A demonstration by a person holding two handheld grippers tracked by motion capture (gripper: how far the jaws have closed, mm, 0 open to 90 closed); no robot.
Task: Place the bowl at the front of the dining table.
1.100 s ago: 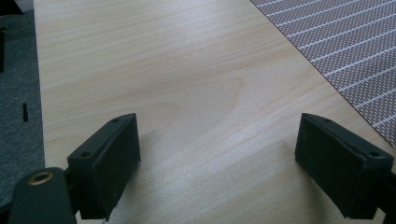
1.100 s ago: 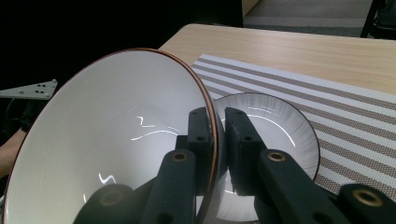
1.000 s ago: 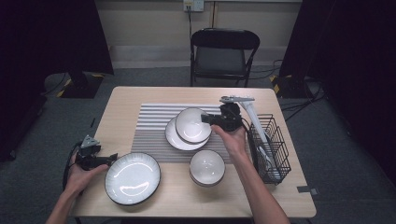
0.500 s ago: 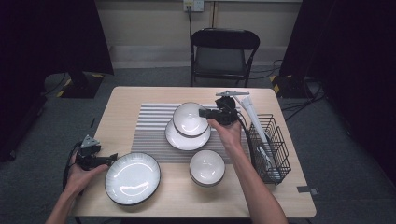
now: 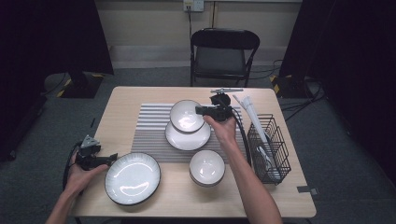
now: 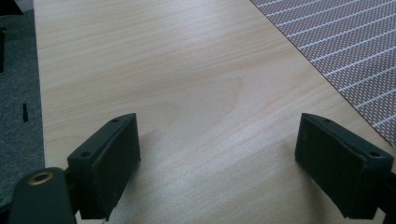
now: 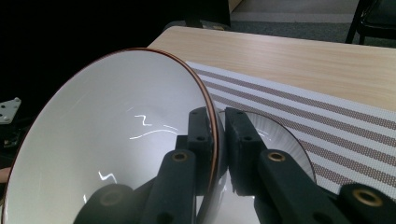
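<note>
My right gripper (image 5: 201, 110) (image 7: 220, 140) is shut on the rim of a white bowl (image 5: 186, 115) (image 7: 107, 140) with a thin brown edge, holding it tilted in the air above a white plate (image 5: 188, 136) (image 7: 280, 140) on the striped mat (image 5: 152, 130). My left gripper (image 5: 111, 159) (image 6: 219, 154) rests open at the table's left front, beside a large dark-rimmed plate (image 5: 132, 178); only bare wood lies between its jaws. A second white bowl (image 5: 207, 167) sits near the front, right of the large plate.
A black wire rack (image 5: 268, 148) stands at the table's right side with a white utensil (image 5: 252, 116) leaning from it. A black folding chair (image 5: 224, 51) stands behind the wooden table (image 5: 121, 107). A small metal tool (image 5: 226, 90) lies near the far edge.
My right gripper has carried the bowl up and toward the far side, away from the plate beneath it. The left gripper has stayed still.
</note>
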